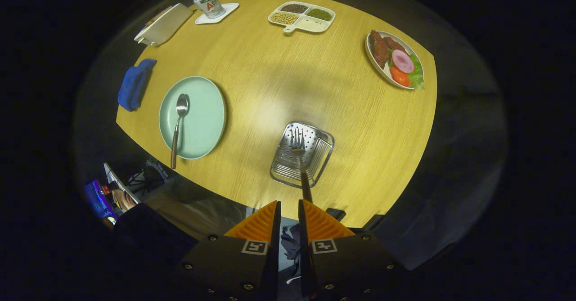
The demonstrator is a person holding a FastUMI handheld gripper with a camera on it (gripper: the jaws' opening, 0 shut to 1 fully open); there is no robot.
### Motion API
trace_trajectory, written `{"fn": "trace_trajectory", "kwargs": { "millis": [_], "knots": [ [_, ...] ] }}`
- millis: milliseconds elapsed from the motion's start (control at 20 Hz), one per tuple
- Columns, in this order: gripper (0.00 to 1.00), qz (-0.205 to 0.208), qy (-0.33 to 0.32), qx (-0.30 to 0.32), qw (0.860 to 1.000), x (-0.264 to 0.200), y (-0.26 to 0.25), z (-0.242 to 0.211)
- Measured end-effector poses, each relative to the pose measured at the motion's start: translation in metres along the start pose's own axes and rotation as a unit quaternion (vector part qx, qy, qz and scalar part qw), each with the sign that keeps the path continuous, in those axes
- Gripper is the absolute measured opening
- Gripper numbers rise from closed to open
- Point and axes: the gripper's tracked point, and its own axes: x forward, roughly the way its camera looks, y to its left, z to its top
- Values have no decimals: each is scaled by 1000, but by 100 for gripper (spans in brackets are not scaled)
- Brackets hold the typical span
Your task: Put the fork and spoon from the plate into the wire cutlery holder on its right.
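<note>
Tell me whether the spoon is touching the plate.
Touching. The gripper view shows the spoon lying on the green plate, bowl resting on its face, handle crossing the near rim.

The fork, steel head on a brown handle, points tines-first away from the fingers, its head over the perforated floor of the wire cutlery holder, which sits on the bench. Handle runs back to the fingers; whether they're pinching it is hard to call. The spoon lies lengthwise on the pale green plate, bowl far, brown handle overhanging the near rim, left of the holder.
</note>
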Motion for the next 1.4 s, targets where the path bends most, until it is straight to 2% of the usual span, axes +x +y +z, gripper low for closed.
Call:
{"fn": "trace_trajectory", "kwargs": {
  "millis": [350, 750, 1400],
  "knots": [
    [21, 47, -17, -3, 999, 19, 80, -3],
    [21, 62, -18, -32, 997, 37, 142, 10],
    [21, 81, -2, -51, 995, 75, 201, 15]
  ]
}}
